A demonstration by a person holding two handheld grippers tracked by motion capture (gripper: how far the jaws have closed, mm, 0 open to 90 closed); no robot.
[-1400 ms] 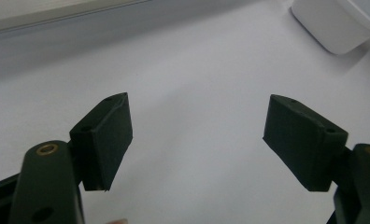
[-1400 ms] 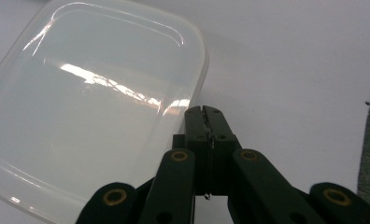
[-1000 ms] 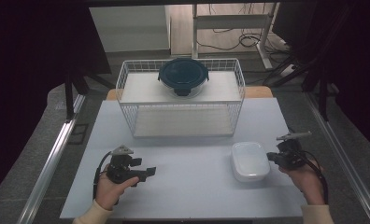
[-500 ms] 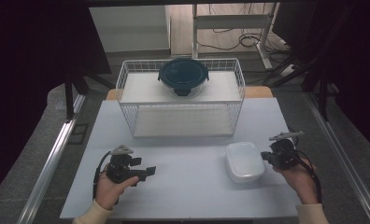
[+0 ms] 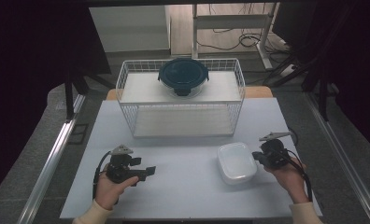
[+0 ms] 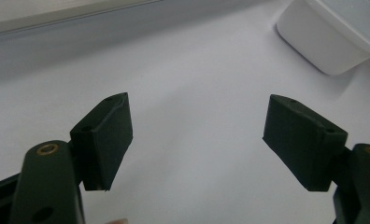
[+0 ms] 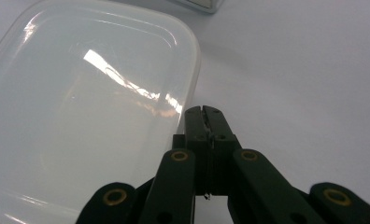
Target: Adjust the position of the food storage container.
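A: From the high view, where does the white plastic container (image 5: 237, 163) sit?

B: On the white table (image 5: 188, 186), right of middle, lid on. The right gripper (image 5: 259, 156) is just beside its right edge. The left gripper (image 5: 149, 171) rests well apart on the left.

A: Anything in the way?

B: The wire basket (image 5: 181, 100) stands behind, with a dark round lidded bowl (image 5: 183, 76) on top. Nothing lies between.

A: Left gripper view?

B: Its jaws stand wide apart over bare table; the container's corner (image 6: 332, 32) shows far off.

A: Right gripper view?

B: The jaws are pressed together, holding nothing, tip at the glossy lid's (image 7: 89, 107) rim. It looks light, stiff and slippery; I'd take the rim, not the slick top.
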